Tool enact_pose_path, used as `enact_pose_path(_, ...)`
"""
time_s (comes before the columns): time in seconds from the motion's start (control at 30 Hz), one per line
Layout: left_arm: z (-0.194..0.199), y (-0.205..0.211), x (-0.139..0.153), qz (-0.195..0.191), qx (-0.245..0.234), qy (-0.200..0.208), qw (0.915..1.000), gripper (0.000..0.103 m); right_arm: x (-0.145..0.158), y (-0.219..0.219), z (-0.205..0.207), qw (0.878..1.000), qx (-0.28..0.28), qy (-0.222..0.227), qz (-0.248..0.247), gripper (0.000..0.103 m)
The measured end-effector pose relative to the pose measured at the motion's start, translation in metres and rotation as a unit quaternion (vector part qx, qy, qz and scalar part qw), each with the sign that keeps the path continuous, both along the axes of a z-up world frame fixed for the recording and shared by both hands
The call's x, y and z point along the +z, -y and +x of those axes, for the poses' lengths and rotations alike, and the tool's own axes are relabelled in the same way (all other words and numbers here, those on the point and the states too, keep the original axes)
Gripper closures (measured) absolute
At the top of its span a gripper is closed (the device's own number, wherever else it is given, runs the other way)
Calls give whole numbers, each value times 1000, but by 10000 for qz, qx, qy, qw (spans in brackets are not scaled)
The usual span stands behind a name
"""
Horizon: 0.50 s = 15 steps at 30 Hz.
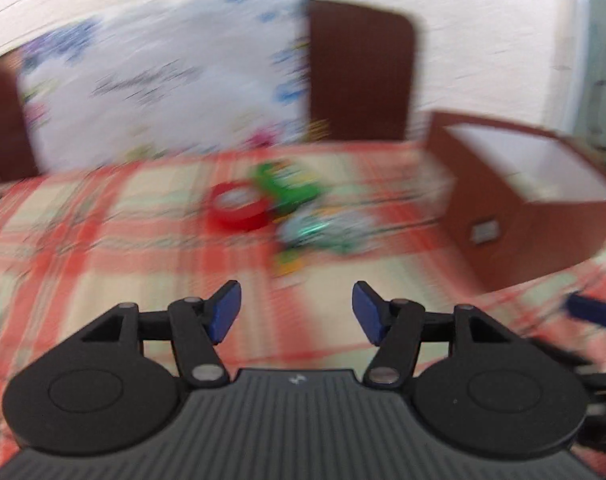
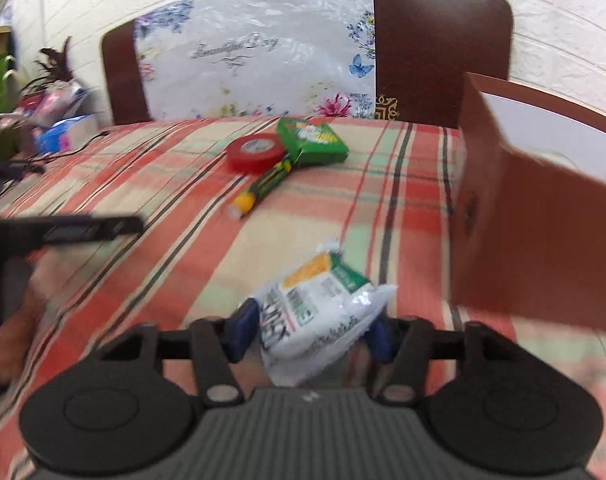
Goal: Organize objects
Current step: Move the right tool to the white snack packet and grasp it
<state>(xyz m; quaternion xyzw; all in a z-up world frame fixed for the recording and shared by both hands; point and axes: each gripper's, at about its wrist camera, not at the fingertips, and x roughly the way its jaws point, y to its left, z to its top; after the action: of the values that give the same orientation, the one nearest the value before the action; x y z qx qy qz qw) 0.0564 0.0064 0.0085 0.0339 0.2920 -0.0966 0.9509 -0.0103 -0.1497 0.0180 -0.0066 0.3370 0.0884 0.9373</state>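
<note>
From the left wrist view, heavily blurred, the left gripper [image 1: 297, 312] hangs open and empty above a red plaid bedspread [image 1: 83, 256]; ahead lie a red tape roll [image 1: 239, 206], a green packet [image 1: 291, 188] and a pale pouch, with an open brown box [image 1: 523, 208] to the right. From the right wrist view, the right gripper [image 2: 309, 336] is closed on a white snack pouch [image 2: 319, 316], held just above the bedspread, near the box's wall [image 2: 543, 240]. A marker pen [image 2: 263, 188] lies touching the tape roll. Judged step: carrying the pouch boxward; next, it likely needs lifting over the rim before release.
</note>
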Motion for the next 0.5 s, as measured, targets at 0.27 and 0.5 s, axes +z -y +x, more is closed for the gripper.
enact_pose_path(0.27, 24, -87, -35, -425, 1046, 58, 9936, 25, 11, 20, -64, 9985, -329, 322, -296, 25)
enact_pose_path(0.5, 23, -83, -37, -450, 846, 128, 9953, 23, 3, 7, -47, 9979, -240, 248, -555, 25)
